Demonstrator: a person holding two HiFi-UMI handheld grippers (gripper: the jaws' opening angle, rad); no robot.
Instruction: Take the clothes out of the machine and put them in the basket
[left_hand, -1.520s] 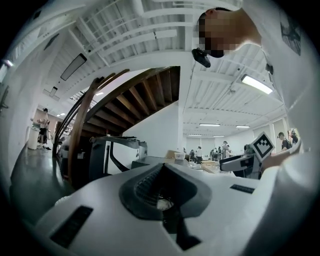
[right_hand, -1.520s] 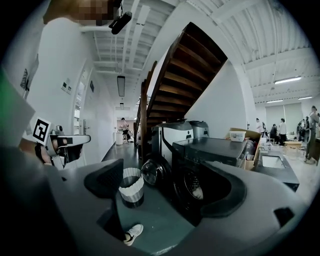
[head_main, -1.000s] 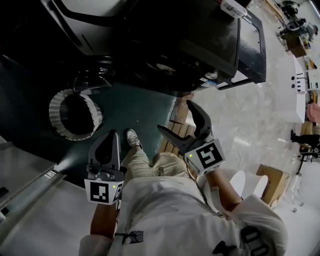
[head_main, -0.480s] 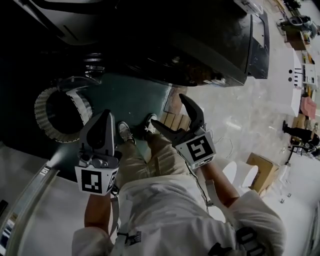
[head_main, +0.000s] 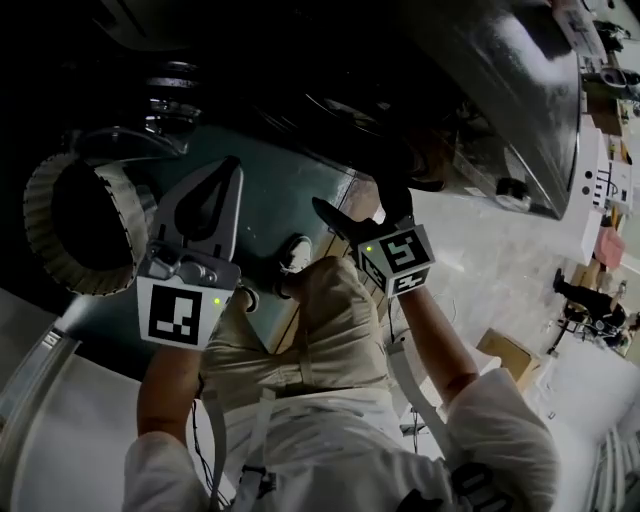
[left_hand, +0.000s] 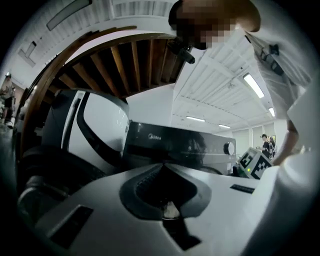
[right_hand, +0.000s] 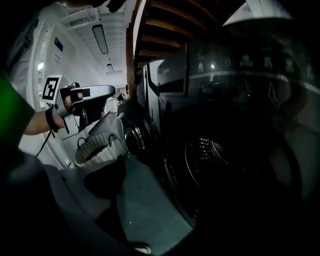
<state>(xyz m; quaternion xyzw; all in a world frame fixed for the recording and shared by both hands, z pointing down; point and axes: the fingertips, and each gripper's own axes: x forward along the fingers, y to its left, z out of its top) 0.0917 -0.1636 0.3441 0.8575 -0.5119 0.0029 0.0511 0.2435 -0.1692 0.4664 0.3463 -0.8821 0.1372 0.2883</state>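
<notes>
The right gripper (head_main: 352, 202), its jaws spread and empty, pointed at the dark front of the washing machine (head_main: 420, 90), close to its door opening. The left gripper (head_main: 228, 172), jaws pressed together on nothing, hung just right of the ribbed white basket (head_main: 38, 195) standing beside the machine. Clothes could not be made out in the shadowed drum (right_hand: 220, 160).

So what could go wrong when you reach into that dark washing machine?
1. The drum is so dark that no clothes show. The right gripper, jaws apart, may grab nothing or bump the rim.
2. The open door stands between the drum and the basket. Clothes carried across could snag on it or drop on the floor.
</notes>
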